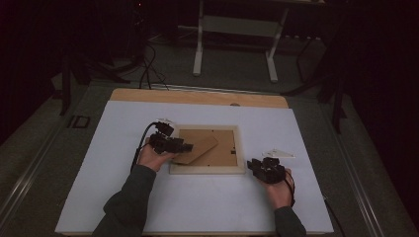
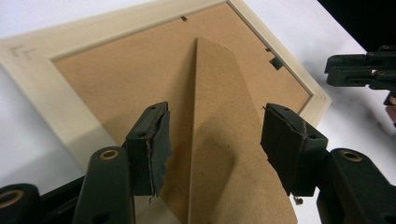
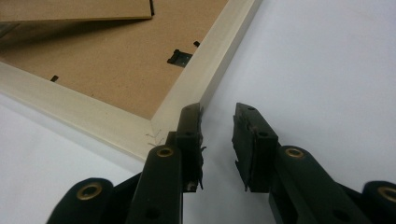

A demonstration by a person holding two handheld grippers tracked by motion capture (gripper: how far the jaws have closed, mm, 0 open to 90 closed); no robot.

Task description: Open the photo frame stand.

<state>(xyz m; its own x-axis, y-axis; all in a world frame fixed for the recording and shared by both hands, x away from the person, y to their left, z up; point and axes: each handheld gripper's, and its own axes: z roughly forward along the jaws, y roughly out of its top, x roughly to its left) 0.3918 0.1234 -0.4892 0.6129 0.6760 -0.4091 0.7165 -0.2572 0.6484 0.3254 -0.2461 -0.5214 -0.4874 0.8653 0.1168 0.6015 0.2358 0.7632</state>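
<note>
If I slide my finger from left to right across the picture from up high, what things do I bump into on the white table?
Left tool → cardboard stand flap on the back of the picture frame → right tool → small white three-cornered piece.

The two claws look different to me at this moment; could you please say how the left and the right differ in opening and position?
The left claw stands wide open astride the brown stand flap of the picture frame, while the right claw shows a narrow gap with nothing in it. The left claw is over the frame's back; the right claw sits on the white sheet beside the frame's corner. Both have black jaws and grip nothing.
</note>
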